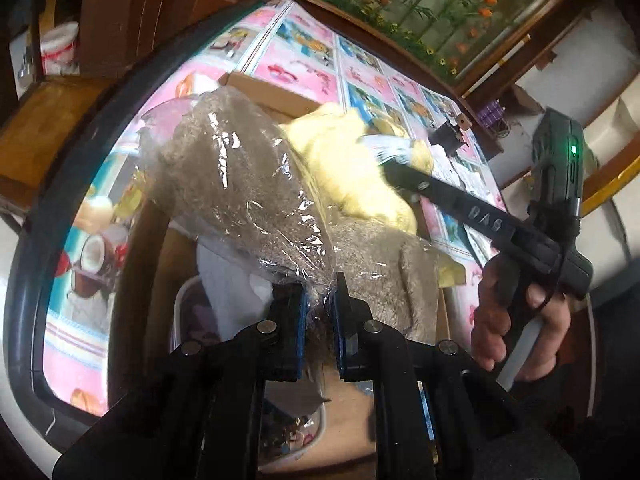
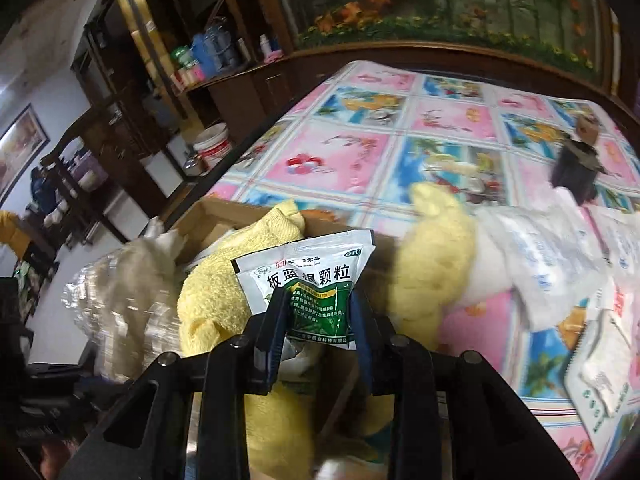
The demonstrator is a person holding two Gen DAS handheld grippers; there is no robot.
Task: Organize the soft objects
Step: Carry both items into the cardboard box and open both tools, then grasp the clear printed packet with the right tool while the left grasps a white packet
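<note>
- The left gripper (image 1: 320, 300) has its fingers pressed nearly together, pinching the clear wrap of a grey plush bundle (image 1: 240, 184), which hangs above an open cardboard box (image 1: 272, 94) at the near edge of the table.
- The right gripper (image 2: 318, 312) has its fingers moderately spread around the lower part of a green-and-white sachet (image 2: 308, 280); both pads appear to touch its sides, so the inspector judges it held. The sachet sits over a yellow towel (image 2: 224, 292) lying in and across the box.
- Risk: the left grip is on slippery film only, not on the plush; the wrap could tear or slide free and the bundle drop outside the box.
- Risk: the sachet is held by its edges and bows; any loosening would likely let it fall beside the towel.
- Risk: both tools work close together over one box, and could collide.
- Surface: a table under a glossy pink and blue patterned cloth (image 2: 400, 148); white packets (image 2: 536, 256) lie at the right, a small dark object (image 2: 576, 168) farther off.
- Room: dark wooden cabinets at far left, a floral mural along the far wall, a white bucket (image 2: 212, 146) on the floor.
</note>
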